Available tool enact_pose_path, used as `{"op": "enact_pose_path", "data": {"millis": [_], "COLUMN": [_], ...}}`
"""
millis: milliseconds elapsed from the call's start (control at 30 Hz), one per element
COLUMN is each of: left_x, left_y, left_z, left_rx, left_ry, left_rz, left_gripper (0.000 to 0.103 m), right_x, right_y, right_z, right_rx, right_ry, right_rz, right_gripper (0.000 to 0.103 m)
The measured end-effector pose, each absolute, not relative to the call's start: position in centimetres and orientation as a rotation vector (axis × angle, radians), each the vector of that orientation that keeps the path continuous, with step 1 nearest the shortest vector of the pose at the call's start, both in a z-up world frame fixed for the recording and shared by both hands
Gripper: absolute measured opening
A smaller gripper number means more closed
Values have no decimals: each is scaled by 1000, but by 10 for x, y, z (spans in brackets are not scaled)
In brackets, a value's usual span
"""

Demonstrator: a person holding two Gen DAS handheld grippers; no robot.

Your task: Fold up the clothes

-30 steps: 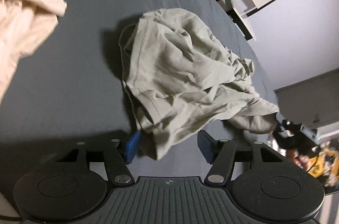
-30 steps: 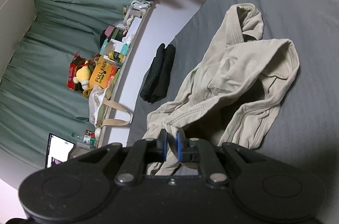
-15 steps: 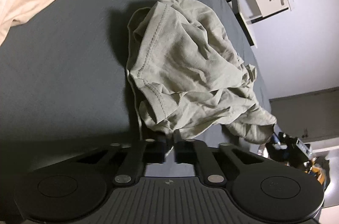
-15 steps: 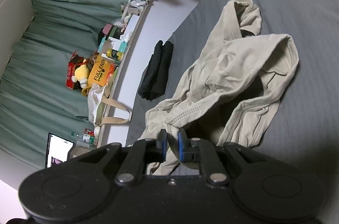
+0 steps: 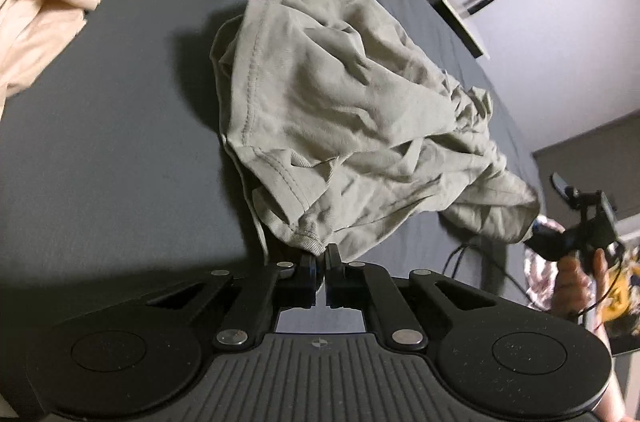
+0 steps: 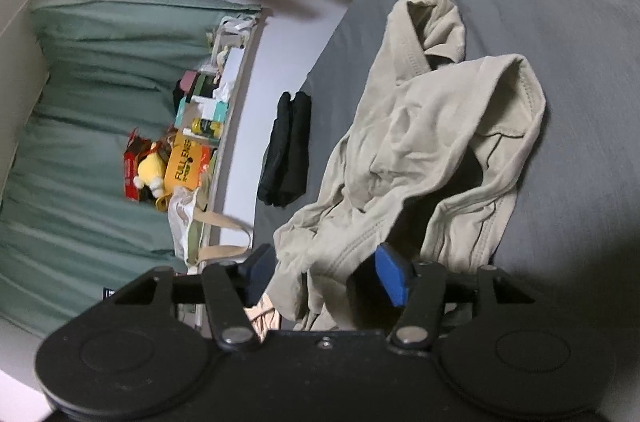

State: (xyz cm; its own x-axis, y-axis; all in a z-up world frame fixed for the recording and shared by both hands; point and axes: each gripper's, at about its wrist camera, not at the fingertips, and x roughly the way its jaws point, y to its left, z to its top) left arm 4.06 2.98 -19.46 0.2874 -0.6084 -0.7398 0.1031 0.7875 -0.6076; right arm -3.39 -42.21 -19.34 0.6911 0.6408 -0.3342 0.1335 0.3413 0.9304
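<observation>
Your left claw (image 5: pixel 320 264) is clamped on a hem corner of the beige shirt (image 5: pixel 344 126), and the cloth caught between its tips hides the pads themselves. The shirt lies crumpled in a heap on the grey bed (image 5: pixel 100 142), stretching from that pinched corner toward the bed's far right edge. Its folds are bunched so tightly that you cannot tell sleeve from body here.

Your right claw (image 6: pixel 324 272) has just been opening: the jaws stand apart with a fold of the shirt (image 6: pixel 420 150) lying between them, and the blue pad (image 6: pixel 392 274) on the right finger shows clear of the cloth. The left finger is dark and partly behind the fabric, so contact there is hard to judge.

A cream garment (image 5: pixel 44 6) is cut off at the bed's left edge. A black garment (image 6: pixel 286 158) lies folded near the bed's far edge; in the left wrist view it is only a dark shape cropped at the top. At the right margin a hand (image 5: pixel 576 282) on the other device is blurred and half out of frame.
</observation>
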Motion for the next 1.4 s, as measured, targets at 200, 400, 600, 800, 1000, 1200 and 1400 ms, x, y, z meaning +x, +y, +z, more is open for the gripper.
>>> {"op": "enact_pose_path", "data": {"millis": [200, 400, 600, 800, 1000, 1200, 1400], "left_x": [39, 39, 43, 47, 48, 39, 38], "left_y": [32, 31, 26, 24, 21, 30, 32], "left_z": [-194, -192, -191, -187, -192, -193, -189], "left_rx": [-471, -461, -443, -434, -453, -526, -545], "left_ry": [1192, 1186, 1190, 1168, 1238, 1189, 1127], "left_rz": [-521, -525, -499, -472, -520, -512, -513], "left_gripper": [3, 3, 3, 3, 3, 3, 3], "right_x": [-32, -30, -30, -31, -31, -31, -29], "right_y": [-414, -409, -404, -412, -416, -419, -417], "right_z": [-197, -205, -207, -208, -206, -209, -210], "right_rx": [1204, 1209, 1209, 1279, 1303, 1368, 1367], "right_ry": [819, 846, 844, 803, 752, 746, 758], "right_rz": [419, 371, 385, 428, 466, 503, 498], "right_gripper": [54, 51, 46, 33, 15, 16, 17]}}
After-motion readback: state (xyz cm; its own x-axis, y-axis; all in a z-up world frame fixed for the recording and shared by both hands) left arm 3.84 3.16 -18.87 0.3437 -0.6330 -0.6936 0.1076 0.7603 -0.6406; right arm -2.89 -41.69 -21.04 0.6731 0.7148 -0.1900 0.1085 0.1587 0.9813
